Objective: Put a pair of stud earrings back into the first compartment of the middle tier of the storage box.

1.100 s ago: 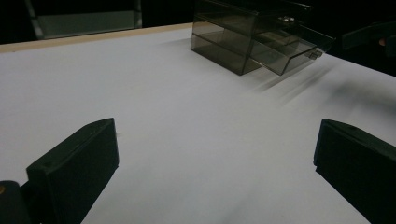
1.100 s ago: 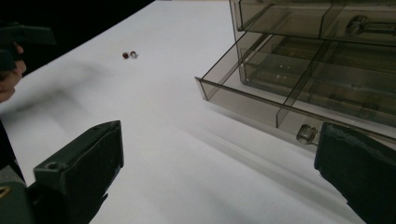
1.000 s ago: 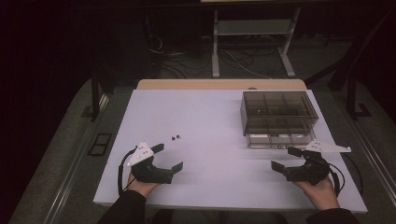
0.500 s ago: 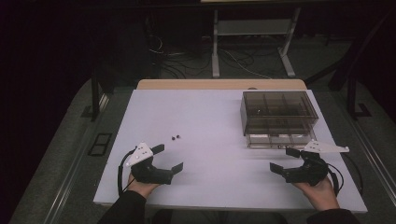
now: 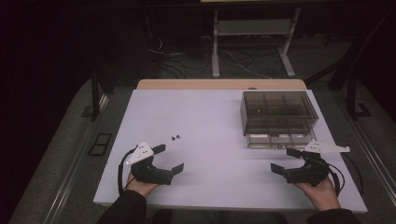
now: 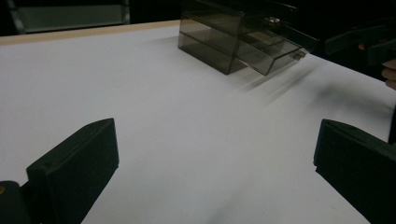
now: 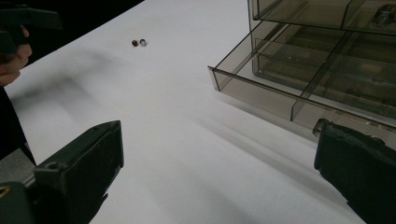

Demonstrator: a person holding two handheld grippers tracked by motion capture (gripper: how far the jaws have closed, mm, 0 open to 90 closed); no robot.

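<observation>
A smoky clear drawer box [image 5: 278,112] stands at the table's right rear, its bottom drawer [image 5: 280,139] pulled out toward me; the same drawer [image 7: 299,93] has divided compartments in the right gripper view. Two tiny dark beads [image 5: 175,137] lie on the white table left of centre, and those beads [image 7: 138,43] lie far off in the right gripper view. My left gripper [image 5: 168,158] rests near the front left edge, open and holding nothing. My right gripper [image 5: 286,161] sits at the front right just before the drawer, open and holding nothing.
The white table top [image 5: 219,140] has a wooden strip [image 5: 219,84] along its far edge. Beyond it, on the dark floor, stand a metal frame [image 5: 252,42] and cables [image 5: 173,51]. The box [image 6: 233,39] shows far off in the left gripper view.
Both grippers have barely shifted; the right one has edged slightly left and toward me. Nothing was picked up or released.
</observation>
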